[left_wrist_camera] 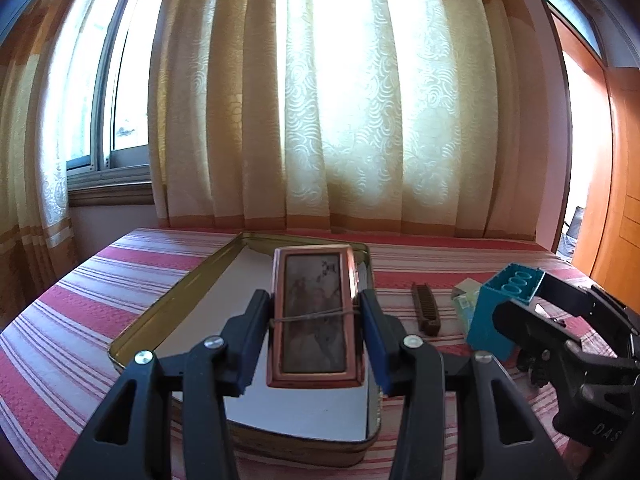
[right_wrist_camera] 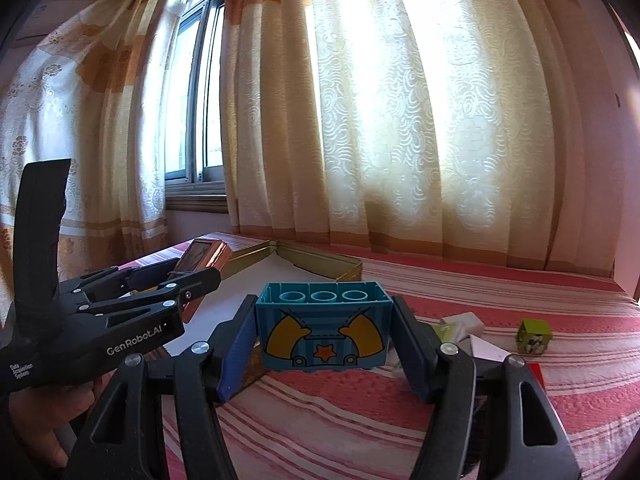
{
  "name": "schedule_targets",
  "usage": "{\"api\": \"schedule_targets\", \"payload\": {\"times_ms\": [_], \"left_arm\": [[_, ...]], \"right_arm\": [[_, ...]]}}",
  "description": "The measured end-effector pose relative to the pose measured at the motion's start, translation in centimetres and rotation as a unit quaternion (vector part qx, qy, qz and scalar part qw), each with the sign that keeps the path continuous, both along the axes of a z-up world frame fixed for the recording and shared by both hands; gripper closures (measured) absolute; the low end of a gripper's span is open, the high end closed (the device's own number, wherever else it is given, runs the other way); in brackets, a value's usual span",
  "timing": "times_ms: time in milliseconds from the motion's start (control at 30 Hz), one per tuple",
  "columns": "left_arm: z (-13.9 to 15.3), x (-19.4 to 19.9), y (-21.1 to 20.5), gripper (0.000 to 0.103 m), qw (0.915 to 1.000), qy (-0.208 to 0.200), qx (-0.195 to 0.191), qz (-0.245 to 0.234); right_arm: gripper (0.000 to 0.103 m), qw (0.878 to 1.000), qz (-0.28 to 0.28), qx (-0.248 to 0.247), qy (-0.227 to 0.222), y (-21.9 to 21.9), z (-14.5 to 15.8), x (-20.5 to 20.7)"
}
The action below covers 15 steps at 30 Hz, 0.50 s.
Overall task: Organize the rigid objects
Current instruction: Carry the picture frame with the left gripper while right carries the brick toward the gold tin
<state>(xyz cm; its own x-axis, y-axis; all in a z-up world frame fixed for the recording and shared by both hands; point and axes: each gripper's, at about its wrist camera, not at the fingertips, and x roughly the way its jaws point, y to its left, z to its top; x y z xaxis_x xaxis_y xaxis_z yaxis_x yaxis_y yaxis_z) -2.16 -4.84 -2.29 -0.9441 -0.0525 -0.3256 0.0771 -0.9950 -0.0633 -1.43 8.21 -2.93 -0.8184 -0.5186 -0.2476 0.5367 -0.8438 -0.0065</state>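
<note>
The left gripper (left_wrist_camera: pixel 316 320) is clamped on a copper-framed box (left_wrist_camera: pixel 314 316), a flat case with a tarnished window and a band round its middle, carried above the open tin (left_wrist_camera: pixel 172 304) near the bed's far left corner, apparently for stowing there. The right gripper (right_wrist_camera: pixel 324 336) stands fairly wide with its jaws closed against the ends of a blue toy block (right_wrist_camera: pixel 323 326), hollow side up, printed with yellow shapes and an orange star, held over the striped bedcover (right_wrist_camera: pixel 480 400) just right of the tin. A brown comb (left_wrist_camera: pixel 426 308) and a green cube (right_wrist_camera: pixel 534 336) lie unsorted towards the right edge.
</note>
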Motion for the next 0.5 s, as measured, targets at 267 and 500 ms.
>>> {"api": "schedule_targets", "payload": {"times_ms": [267,500], "left_arm": [[-0.1,0.0,-1.0,0.058,1.0000,0.000,0.004,0.009],[-0.2,0.0,-1.5,0.058,0.9999,-0.006,0.002,0.014]], "right_arm": [[0.037,1.000,0.016,0.003,0.002,-1.4,0.0,0.3],[0.037,1.000,0.023,0.000,0.001,-1.9,0.0,0.2]]}}
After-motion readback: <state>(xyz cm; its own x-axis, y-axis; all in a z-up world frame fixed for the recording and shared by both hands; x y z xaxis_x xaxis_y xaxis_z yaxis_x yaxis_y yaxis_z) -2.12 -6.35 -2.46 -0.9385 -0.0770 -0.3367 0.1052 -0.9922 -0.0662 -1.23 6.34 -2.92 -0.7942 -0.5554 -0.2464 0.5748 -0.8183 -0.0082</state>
